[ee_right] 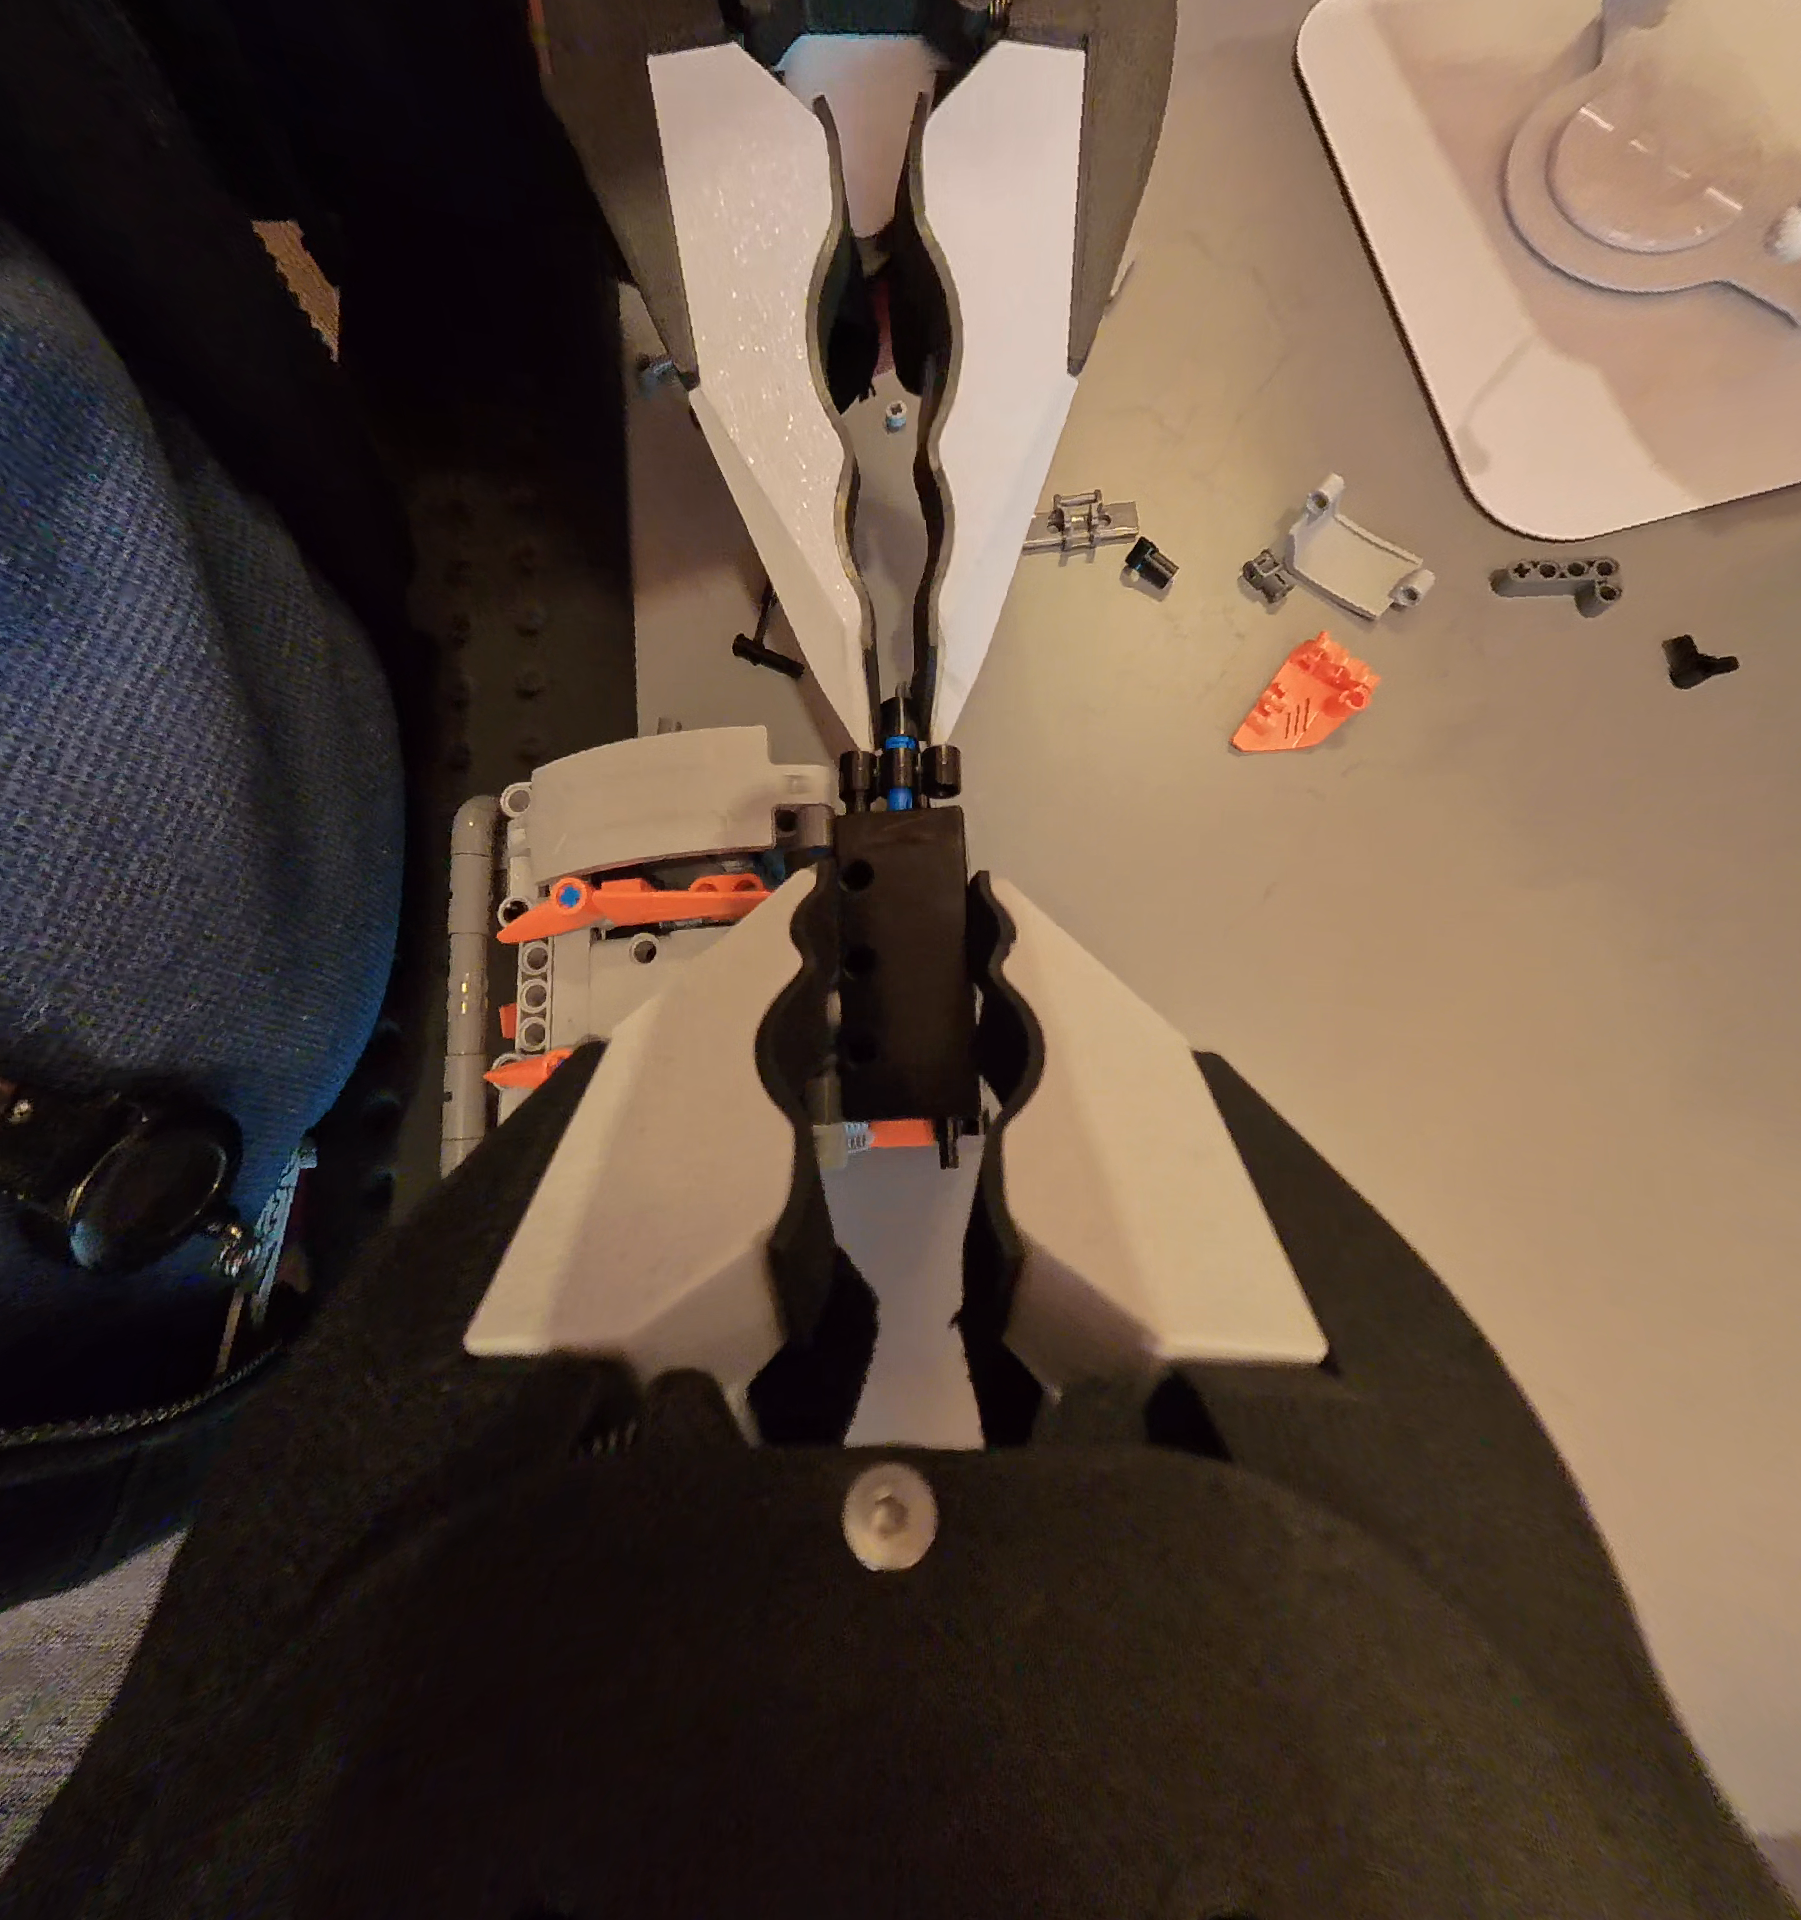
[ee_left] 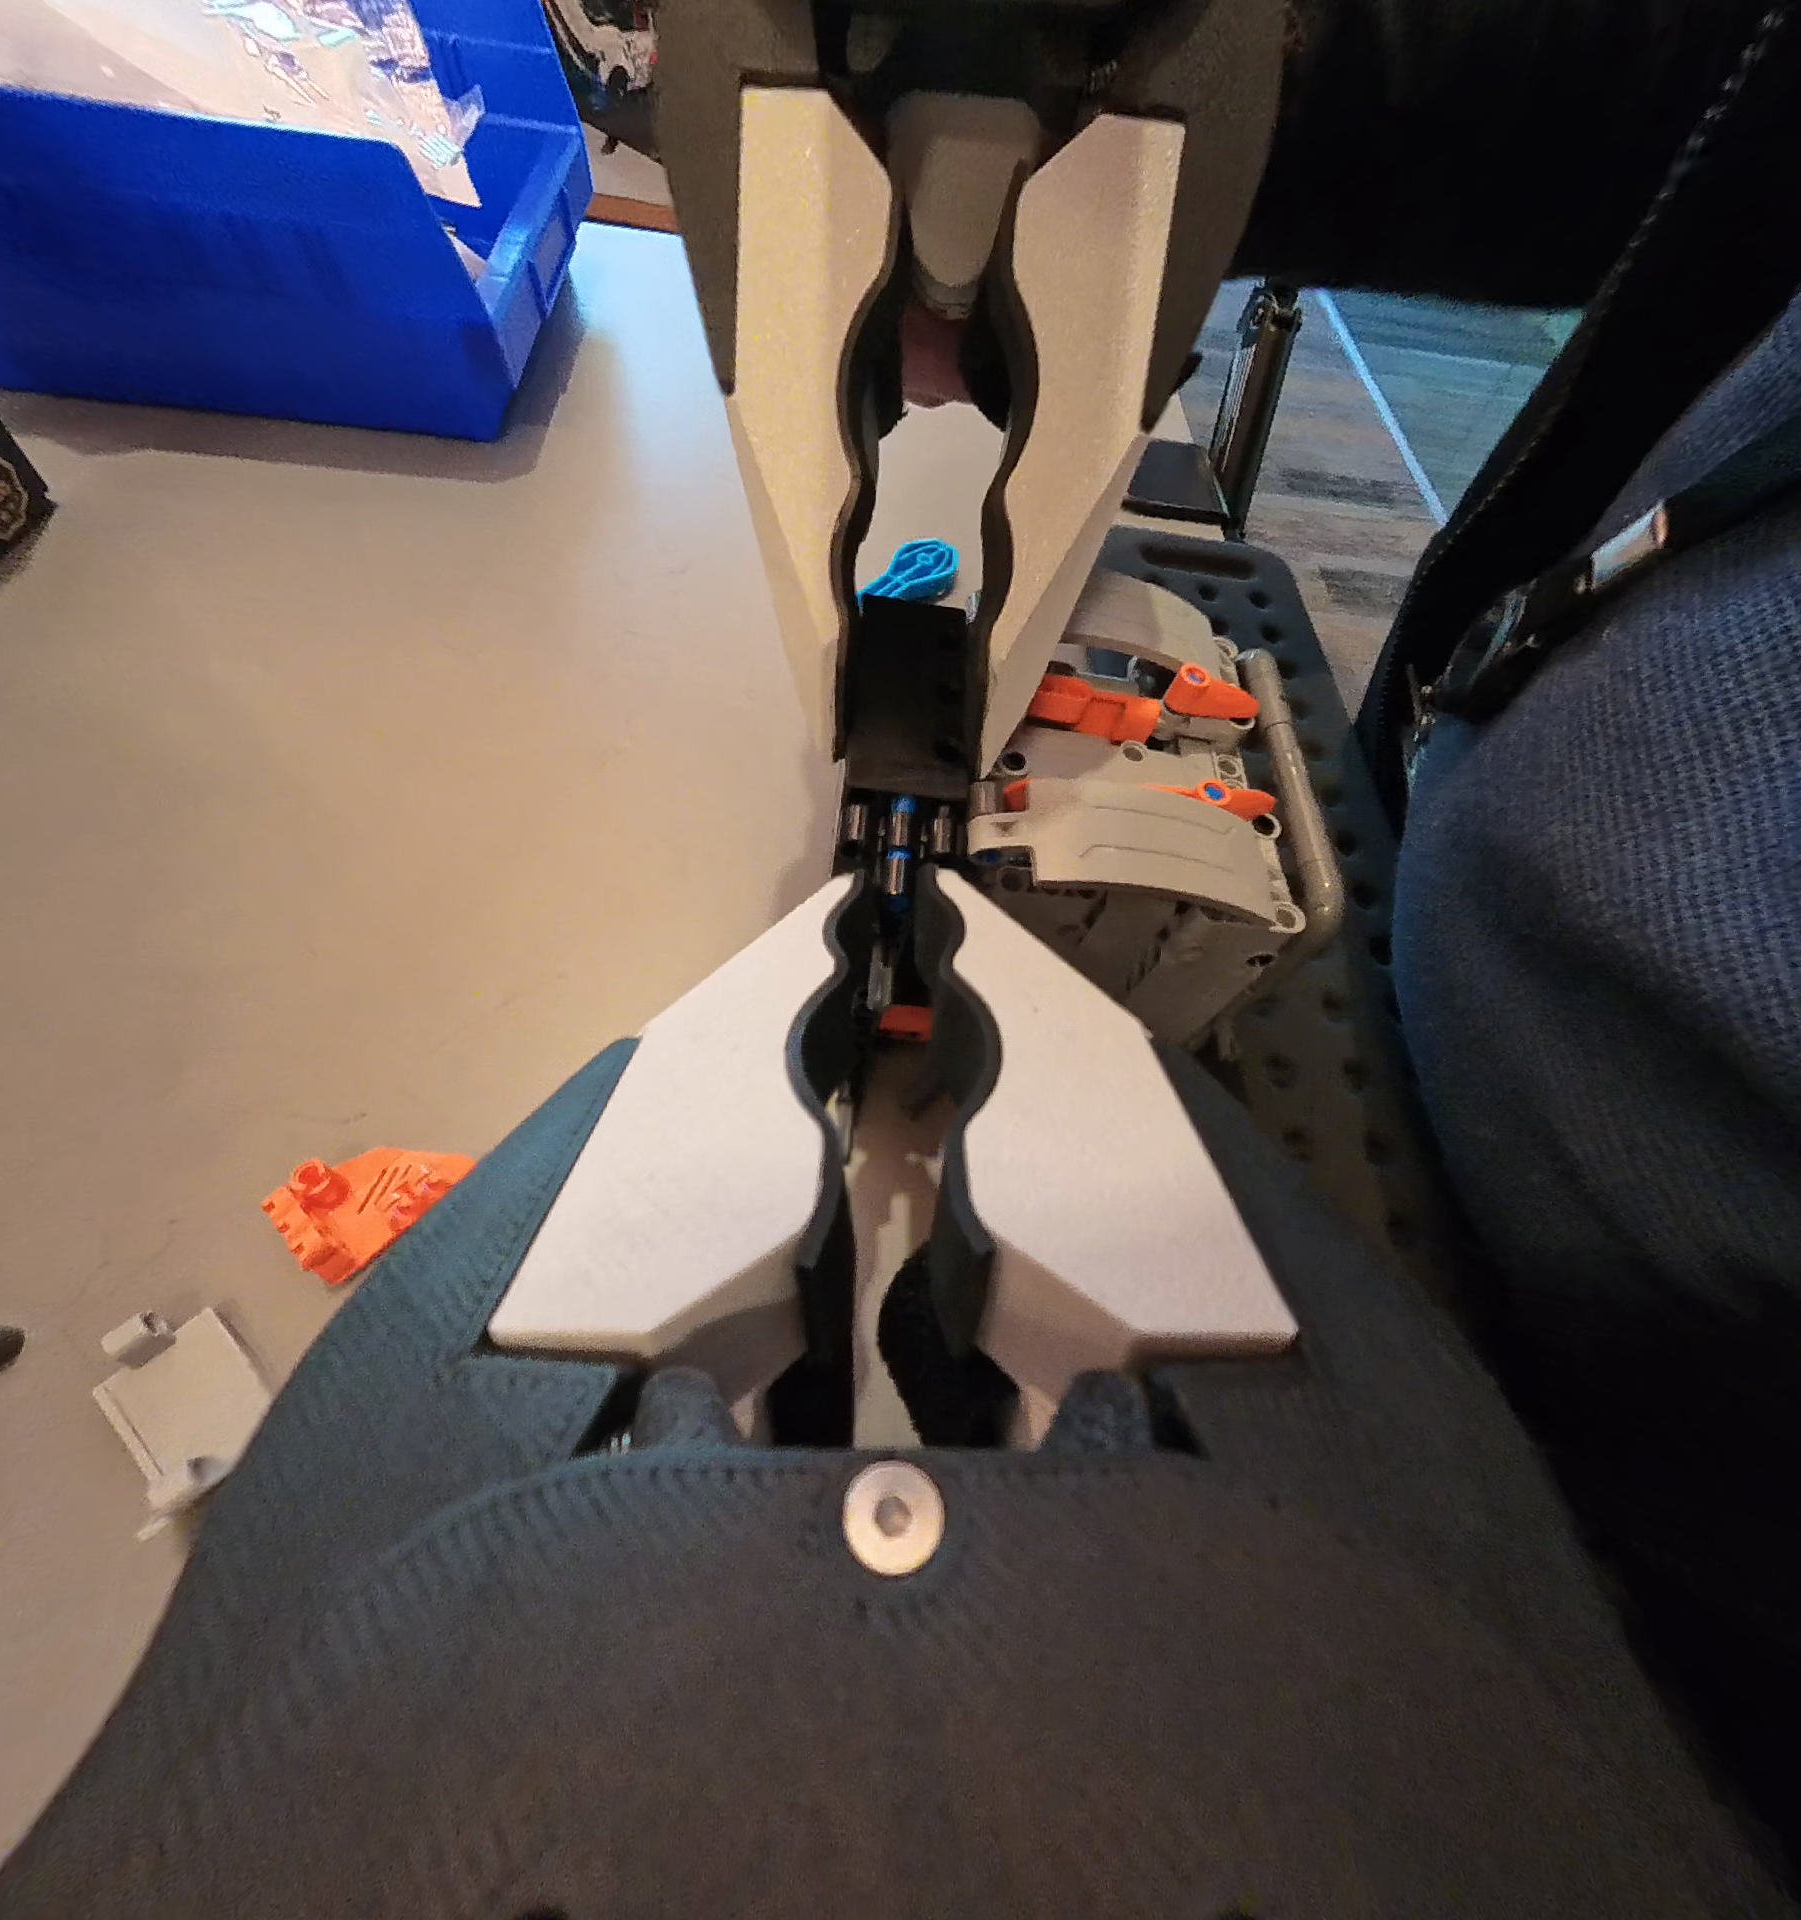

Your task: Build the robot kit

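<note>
While the right tongs (ee_right: 901, 997) clamp the black block (ee_right: 901, 966), the left tongs (ee_left: 896, 914) pinch its blue-banded pins (ee_left: 898, 842) tip to tip; grey model (ee_left: 1135, 862) crowds the desk (ee_left: 356, 831) edge, bare desk opposite.

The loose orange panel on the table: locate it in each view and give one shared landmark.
Left wrist view: orange panel lies lower left, beside the left tongs' body.
Right wrist view: orange panel lies right of centre, on bare table.
Shared landmark: the black block held by the right tongs.
</note>
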`<state>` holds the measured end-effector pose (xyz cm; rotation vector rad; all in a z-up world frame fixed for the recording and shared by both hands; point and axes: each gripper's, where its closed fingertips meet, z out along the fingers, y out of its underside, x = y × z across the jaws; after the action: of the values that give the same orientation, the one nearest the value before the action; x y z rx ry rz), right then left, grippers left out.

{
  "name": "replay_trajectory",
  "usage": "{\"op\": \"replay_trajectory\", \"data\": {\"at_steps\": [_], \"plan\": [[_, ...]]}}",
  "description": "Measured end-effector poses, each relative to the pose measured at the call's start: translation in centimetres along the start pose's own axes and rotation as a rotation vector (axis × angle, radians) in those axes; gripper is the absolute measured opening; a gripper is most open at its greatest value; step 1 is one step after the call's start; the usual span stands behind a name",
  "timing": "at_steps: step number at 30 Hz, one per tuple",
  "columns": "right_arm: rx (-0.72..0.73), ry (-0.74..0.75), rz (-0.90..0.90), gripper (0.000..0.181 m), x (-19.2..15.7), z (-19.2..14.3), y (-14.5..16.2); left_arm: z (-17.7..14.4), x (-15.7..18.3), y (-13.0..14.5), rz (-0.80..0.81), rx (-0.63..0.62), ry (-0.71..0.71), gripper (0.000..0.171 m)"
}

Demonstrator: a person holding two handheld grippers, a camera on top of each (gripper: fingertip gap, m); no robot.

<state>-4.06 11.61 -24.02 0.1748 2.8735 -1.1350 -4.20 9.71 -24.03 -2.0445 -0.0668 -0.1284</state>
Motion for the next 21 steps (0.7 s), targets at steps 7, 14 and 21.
{"op": "replay_trajectory", "data": {"at_steps": [7,14,21], "plan": [[0.008,-0.019,-0.011,0.021,-0.09,0.05,0.03,0.18,0.31,-0.04,0.052,-0.028,0.068,0.005],[-0.005,-0.027,-0.026,0.021,-0.01,0.06,0.04,0.24,0.09,-0.03,0.108,-0.080,0.227,0.005],[0.015,-0.028,-0.002,0.022,0.04,0.03,0.04,0.13,0.23,0.13,0.156,-0.094,0.219,0.005]]}}
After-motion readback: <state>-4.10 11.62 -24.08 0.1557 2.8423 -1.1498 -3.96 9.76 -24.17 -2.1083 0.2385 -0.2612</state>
